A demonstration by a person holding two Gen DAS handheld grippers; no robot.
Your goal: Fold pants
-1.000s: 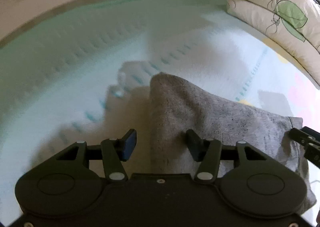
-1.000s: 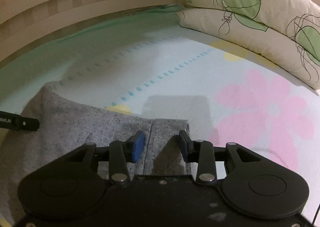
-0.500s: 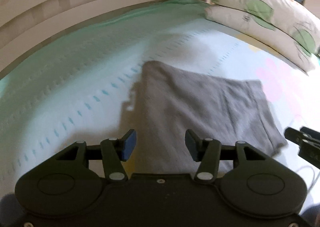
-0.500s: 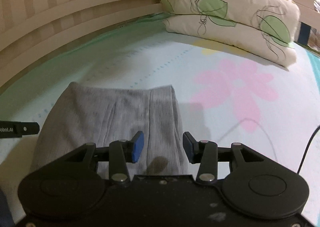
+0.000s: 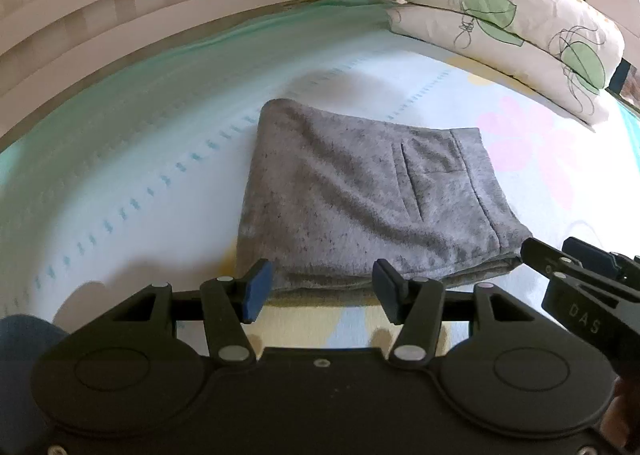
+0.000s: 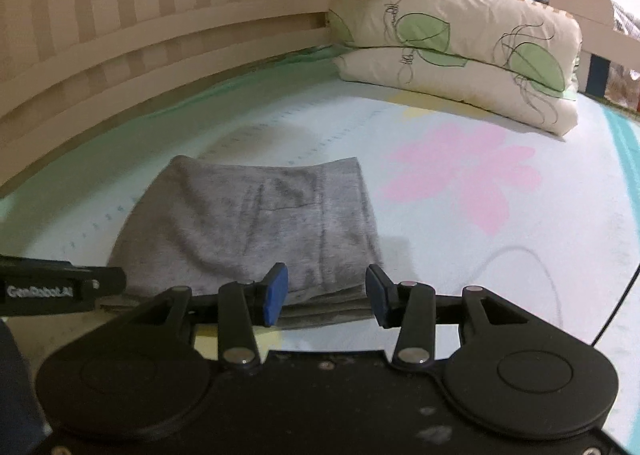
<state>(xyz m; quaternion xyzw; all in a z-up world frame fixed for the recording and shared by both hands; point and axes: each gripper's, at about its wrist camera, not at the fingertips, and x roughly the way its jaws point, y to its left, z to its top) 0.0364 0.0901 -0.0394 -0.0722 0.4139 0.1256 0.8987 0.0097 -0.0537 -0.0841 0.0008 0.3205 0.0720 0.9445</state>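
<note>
Grey pants [image 5: 360,207] lie folded into a flat rectangle on the bed sheet [image 5: 120,159], a back pocket facing up. My left gripper [image 5: 320,289] hovers open at the near edge of the stack, nothing between its pads. In the right wrist view the same folded pants [image 6: 248,227] lie ahead, and my right gripper [image 6: 323,293] stands open just short of their near edge, holding nothing. Each gripper shows at the edge of the other's view: the right one [image 5: 580,275] and the left one [image 6: 60,289].
Two stacked pillows [image 6: 460,55] with green leaf prints rest at the head of the bed. A wooden slatted rail [image 6: 120,35] runs along the far side. A pink flower print [image 6: 460,175] marks the sheet right of the pants, and a thin cable [image 6: 612,319] lies at the right.
Both grippers have pulled back from the pants toward the near side and risen a little. The right gripper's jaws widened. The pants now lie flat and untouched.
</note>
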